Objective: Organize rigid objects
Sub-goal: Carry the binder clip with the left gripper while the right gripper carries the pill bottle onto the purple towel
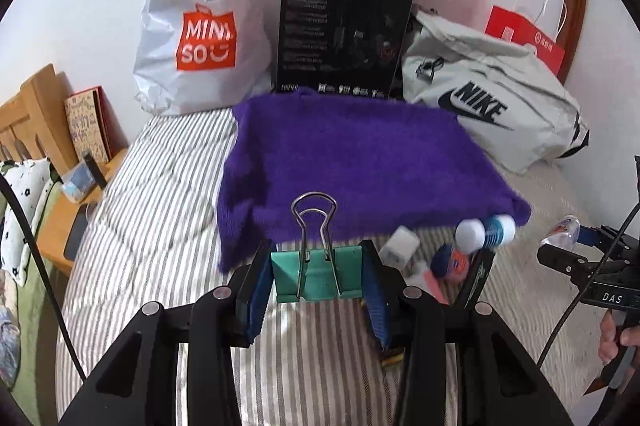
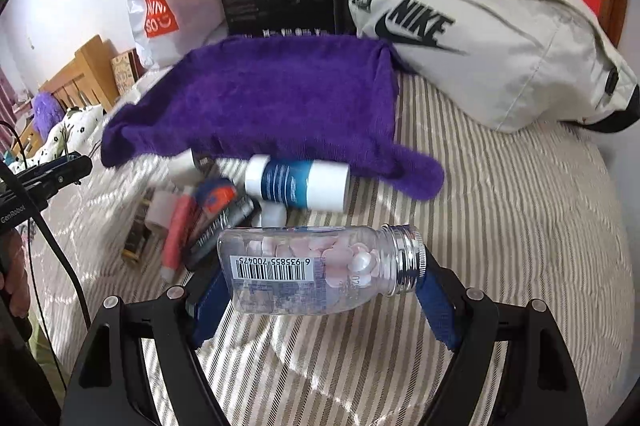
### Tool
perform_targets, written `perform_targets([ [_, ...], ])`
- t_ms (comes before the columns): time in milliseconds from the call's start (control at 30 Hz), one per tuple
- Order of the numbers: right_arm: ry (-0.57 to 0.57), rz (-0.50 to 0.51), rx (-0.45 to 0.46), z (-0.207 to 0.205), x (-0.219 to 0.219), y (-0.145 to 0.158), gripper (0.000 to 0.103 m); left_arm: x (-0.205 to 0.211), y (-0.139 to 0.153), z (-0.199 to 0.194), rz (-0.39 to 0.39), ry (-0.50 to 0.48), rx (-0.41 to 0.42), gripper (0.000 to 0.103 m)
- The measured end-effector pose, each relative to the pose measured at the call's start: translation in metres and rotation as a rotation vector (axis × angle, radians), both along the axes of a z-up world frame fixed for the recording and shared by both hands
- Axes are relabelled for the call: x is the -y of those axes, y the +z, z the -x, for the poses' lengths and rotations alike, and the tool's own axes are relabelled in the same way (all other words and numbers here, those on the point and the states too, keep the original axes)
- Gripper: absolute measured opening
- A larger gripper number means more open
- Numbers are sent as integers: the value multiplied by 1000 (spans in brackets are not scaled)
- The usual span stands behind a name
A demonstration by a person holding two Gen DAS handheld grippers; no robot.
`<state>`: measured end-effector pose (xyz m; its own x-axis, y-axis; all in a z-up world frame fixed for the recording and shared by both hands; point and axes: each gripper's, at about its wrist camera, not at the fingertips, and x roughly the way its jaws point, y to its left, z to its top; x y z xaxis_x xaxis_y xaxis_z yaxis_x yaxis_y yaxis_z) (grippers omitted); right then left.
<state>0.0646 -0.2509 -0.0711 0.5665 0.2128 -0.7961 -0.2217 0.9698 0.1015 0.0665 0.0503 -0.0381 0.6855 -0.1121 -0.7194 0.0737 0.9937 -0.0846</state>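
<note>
A clear pill bottle (image 2: 320,268) lies crosswise gripped in the right claw (image 2: 320,290); the left claw (image 1: 316,278) clamps a teal binder clip (image 1: 316,272).

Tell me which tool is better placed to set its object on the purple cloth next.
Left, probably. The left tool holds the binder clip right at the purple cloth edge; the right tool, holding the bottle, sits behind the clutter.

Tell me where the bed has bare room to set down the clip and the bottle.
Most free: the purple towel top, and the striped bedspread between the towel and the Nike bag. Also bare: stripes left of the towel, toward the Miniso bag. Crowded: the small-item pile at the towel's near edge.
</note>
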Motion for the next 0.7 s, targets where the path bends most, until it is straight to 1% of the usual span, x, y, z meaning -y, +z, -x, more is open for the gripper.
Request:
perform_targets([
  [167, 9, -2, 37, -16, -3, 21, 82, 3, 13, -22, -4, -8, 21, 40],
  [333, 14, -2, 50, -42, -7, 31, 82, 8, 16, -55, -13, -10, 20, 40],
  [533, 19, -4, 58, -83, -18, 36, 82, 11, 12, -98, 0, -12, 5, 40],
  [700, 25, -20, 53, -125, -30, 33, 82, 10, 1, -137, 39, 7, -19, 40],
])
